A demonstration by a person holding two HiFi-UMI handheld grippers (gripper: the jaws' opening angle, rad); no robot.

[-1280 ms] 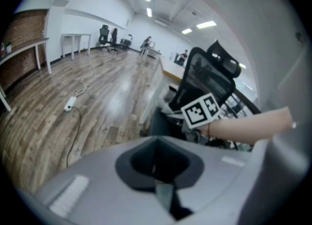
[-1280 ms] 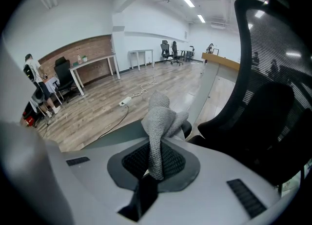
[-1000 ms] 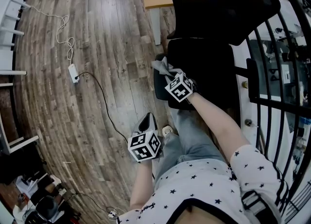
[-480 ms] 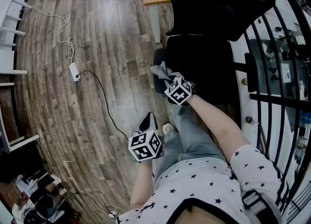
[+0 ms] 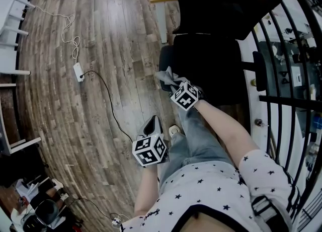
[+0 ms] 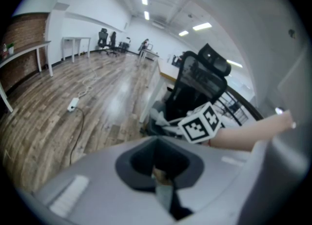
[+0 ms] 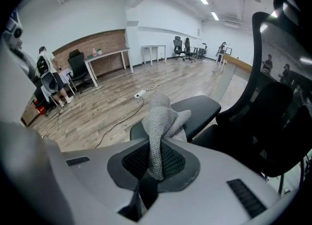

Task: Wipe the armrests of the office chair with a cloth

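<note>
Loosely bunched grey knit cloth (image 7: 161,116) pinched in right tool (image 7: 151,166).

Grey knit cloth (image 7: 161,121) bunched, above black armrest (image 7: 201,109)

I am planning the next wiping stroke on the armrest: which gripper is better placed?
The right gripper: it is shut on the grey cloth, just by the armrest. The left gripper is shut on nothing, over the floor, away from the armrest.

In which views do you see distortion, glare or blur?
Head view: fisheye curves the brown wooden plank floor; the black office chair is nearly featureless dark. Left gripper view: pale glare on that floor, overall soft. Right gripper view: the grey knitted cloth is sharp.
</note>
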